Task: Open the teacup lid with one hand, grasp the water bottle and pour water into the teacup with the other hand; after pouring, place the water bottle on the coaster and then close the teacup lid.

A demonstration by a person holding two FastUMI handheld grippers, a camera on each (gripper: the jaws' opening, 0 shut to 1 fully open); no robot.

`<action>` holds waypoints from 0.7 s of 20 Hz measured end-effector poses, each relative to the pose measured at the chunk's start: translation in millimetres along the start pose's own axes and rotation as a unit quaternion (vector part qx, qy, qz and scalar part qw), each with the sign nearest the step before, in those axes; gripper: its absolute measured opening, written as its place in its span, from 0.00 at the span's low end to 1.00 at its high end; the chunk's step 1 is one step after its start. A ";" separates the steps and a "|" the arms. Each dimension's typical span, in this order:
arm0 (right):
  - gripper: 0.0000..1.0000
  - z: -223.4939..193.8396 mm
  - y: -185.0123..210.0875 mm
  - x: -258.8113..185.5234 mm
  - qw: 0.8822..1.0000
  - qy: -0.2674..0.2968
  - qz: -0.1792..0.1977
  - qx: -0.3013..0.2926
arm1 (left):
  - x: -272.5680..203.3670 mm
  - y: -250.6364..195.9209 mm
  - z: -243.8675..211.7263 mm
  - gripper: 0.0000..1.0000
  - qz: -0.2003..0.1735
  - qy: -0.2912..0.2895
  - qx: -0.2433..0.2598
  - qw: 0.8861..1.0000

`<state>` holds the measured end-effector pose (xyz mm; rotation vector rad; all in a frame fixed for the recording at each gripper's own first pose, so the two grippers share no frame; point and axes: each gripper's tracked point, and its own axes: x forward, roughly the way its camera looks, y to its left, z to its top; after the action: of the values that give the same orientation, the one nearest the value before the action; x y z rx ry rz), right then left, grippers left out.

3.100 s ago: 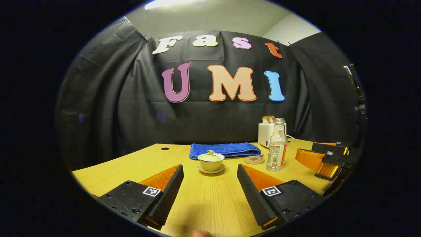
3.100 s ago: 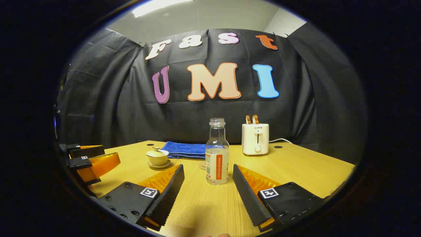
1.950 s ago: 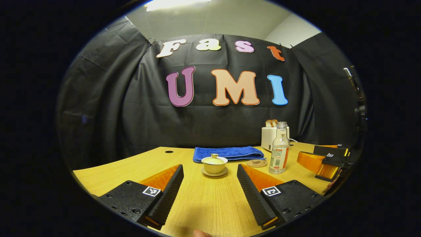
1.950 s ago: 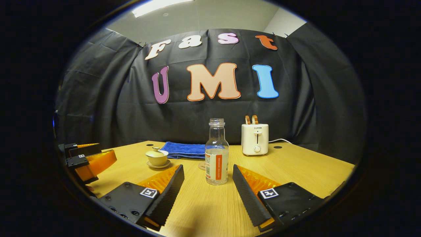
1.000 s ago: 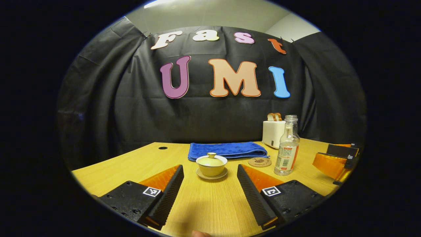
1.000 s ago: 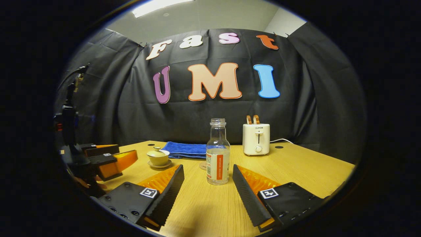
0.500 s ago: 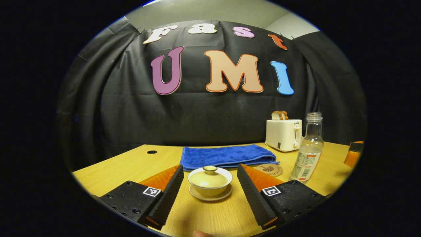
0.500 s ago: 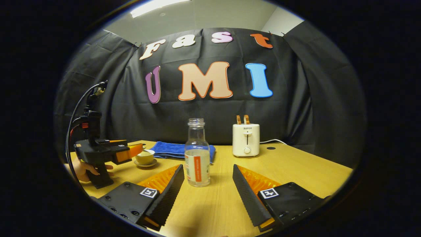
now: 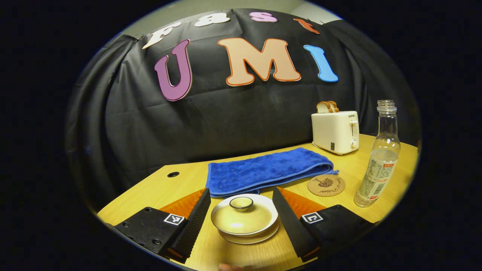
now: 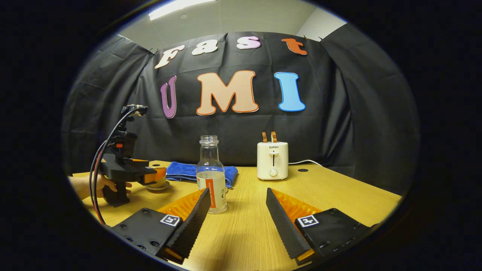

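A pale teacup with its knobbed lid (image 9: 244, 217) on sits on a saucer between the fingers of my left gripper (image 9: 241, 190), which is open, with a small gap on each side. The cork coaster (image 9: 326, 185) lies to its right, and beyond that stands the clear uncapped water bottle (image 9: 378, 162), partly filled. In the right gripper view the bottle (image 10: 211, 177) stands just past the left fingertip of my open right gripper (image 10: 238, 190), off its centre line. There the left gripper (image 10: 131, 172), held by a hand (image 10: 94, 186), covers most of the teacup (image 10: 159, 184).
A folded blue towel (image 9: 267, 171) lies right behind the teacup. A white toaster (image 9: 335, 131) with bread in its slots stands at the back right, its cord trailing on the wooden table (image 10: 339, 199). The black cloth wall closes the far side.
My left gripper has gone forward and tipped down until its open fingers flank the teacup. My right gripper has swung slightly right, so the bottle now sits by its left finger.
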<state>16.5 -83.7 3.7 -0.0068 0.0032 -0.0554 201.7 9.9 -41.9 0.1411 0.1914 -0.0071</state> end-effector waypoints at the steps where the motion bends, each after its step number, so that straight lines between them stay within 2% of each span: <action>1: 0.92 1.3 0.7 -0.3 1.000 0.000 0.000 0.000 | 1.6 0.8 -1.6 0.96 0.002 0.007 -0.002 1.000; 9: 0.92 1.1 -0.4 0.6 1.000 0.000 0.000 0.000 | 6.6 4.3 -5.0 0.94 0.009 0.018 -0.017 1.000; 10: 0.92 0.6 -0.2 -0.2 1.000 0.000 0.000 0.000 | 6.7 5.5 -6.4 0.83 0.009 0.021 -0.019 1.000; 11: 0.92 0.8 -0.1 0.0 1.000 0.000 0.000 0.000 | 7.4 4.6 -6.2 0.77 0.008 0.022 -0.019 1.000; 13: 0.92 0.8 0.4 -1.7 1.000 0.000 0.001 0.000 | 6.8 4.4 -4.6 0.53 0.005 0.018 -0.024 1.000; 14: 0.93 0.6 -0.7 -1.1 1.000 0.000 0.000 0.000 | 5.8 5.0 -4.1 0.55 0.004 0.015 -0.027 1.000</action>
<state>15.4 -84.3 4.3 -0.0070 0.0027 -0.0548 206.8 15.5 -46.3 0.0891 0.2198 0.0083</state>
